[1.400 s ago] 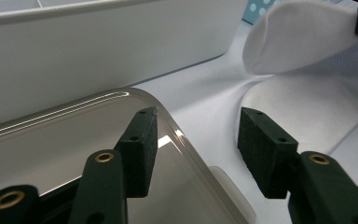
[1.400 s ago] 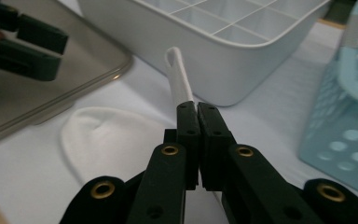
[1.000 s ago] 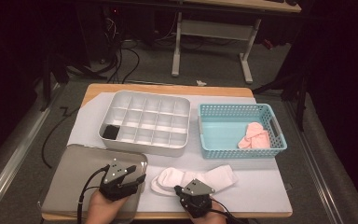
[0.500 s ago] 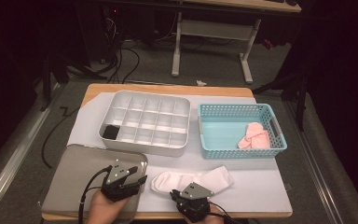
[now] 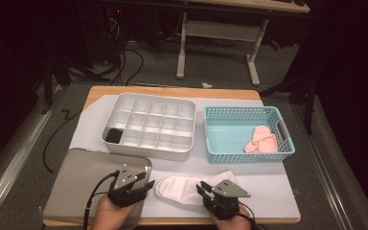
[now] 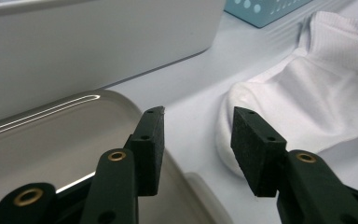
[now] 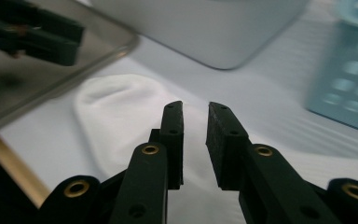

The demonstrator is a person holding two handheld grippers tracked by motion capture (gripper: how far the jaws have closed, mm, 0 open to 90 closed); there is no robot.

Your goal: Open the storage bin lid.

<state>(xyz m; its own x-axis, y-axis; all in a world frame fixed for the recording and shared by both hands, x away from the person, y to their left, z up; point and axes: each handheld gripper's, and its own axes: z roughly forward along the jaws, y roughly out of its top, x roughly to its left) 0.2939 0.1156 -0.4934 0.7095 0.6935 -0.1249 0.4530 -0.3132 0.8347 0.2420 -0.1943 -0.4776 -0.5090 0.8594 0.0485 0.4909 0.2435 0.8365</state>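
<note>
White soft cotton sock (image 5: pixel 189 188) lies flat on the table sheet between both grippers. Looks light and floppy, so pinch an edge fold. Left gripper (image 6: pixel 196 125) jaws closing, empty; right gripper (image 7: pixel 195 127) narrow, opening, empty.

the right gripper (image 5: pixel 202 188) covers the near part of the white sock (image 5: pixel 182 188) in the high view. the teal basket (image 7: pixel 349 79) is blurred and cut by the right gripper view's edge. the dark item (image 5: pixel 113 136) in the divided tray (image 5: pixel 148 148) is too small to tell.
</note>
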